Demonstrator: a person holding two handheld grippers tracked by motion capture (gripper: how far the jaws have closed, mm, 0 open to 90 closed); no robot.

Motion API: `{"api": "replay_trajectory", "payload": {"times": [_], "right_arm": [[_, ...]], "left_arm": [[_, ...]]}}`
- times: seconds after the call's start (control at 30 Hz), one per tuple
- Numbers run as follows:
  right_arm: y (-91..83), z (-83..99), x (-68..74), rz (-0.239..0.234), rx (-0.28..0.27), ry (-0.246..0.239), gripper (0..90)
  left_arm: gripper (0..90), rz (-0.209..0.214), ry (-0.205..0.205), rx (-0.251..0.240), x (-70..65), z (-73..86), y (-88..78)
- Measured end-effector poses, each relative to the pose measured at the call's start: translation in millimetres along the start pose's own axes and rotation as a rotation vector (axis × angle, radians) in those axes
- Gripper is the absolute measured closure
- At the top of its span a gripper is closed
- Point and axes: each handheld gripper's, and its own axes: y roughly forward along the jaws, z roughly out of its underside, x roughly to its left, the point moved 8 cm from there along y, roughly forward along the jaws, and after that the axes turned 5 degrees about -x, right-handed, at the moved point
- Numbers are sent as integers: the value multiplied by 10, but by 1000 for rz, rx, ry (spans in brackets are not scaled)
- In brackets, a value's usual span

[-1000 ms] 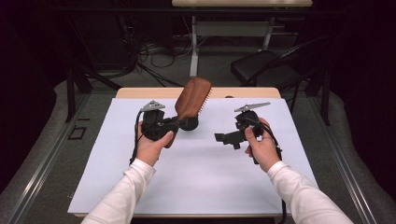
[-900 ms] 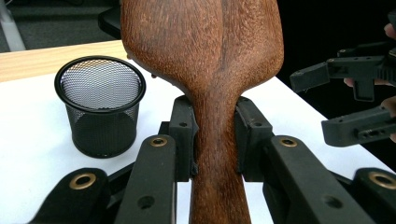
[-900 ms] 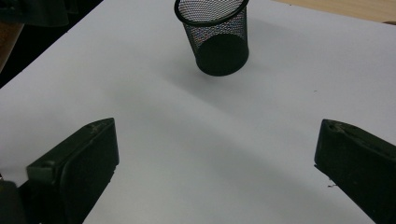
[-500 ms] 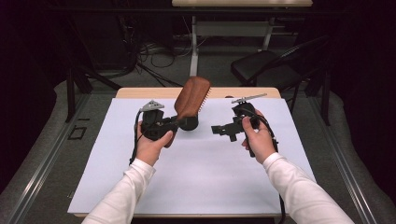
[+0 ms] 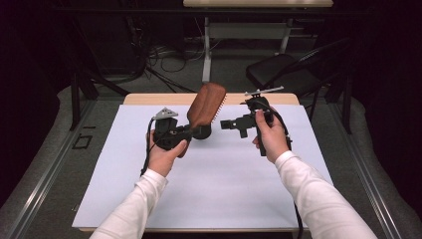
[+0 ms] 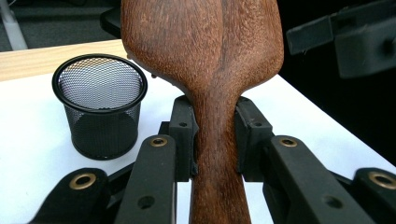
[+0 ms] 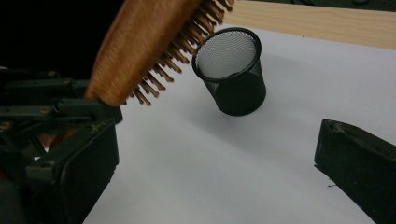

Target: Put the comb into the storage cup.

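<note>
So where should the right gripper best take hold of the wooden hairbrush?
Probably on the paddle head's two edges, coming in from its own side with open fingers. The left gripper already clamps the narrow handle, and the bristles face the right gripper, so the flat faces are awkward.

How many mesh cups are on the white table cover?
1. The black mesh cup stands upright on the white table cover, beyond the wooden hairbrush. In the high view the hairbrush hides it.

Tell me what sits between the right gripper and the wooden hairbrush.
Nothing: in the high view only open air over the white sheet separates the right gripper from the wooden hairbrush, which the left gripper holds by its handle.
</note>
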Motion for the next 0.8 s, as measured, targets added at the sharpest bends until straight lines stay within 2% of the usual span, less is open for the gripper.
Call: {"api": "replay_trajectory", "payload": {"times": [0.27, 0.53, 0.8], "right_arm": [[65, -169, 76, -23, -23, 38, 0], [160, -281, 47, -17, -28, 67, 1], [213, -370, 43, -35, -40, 91, 2]], "left_arm": [[720, 2, -2, -5, 12, 1, 8], [720, 6, -4, -6, 9, -2, 4], [720, 10, -8, -6, 0, 2, 22]]}}
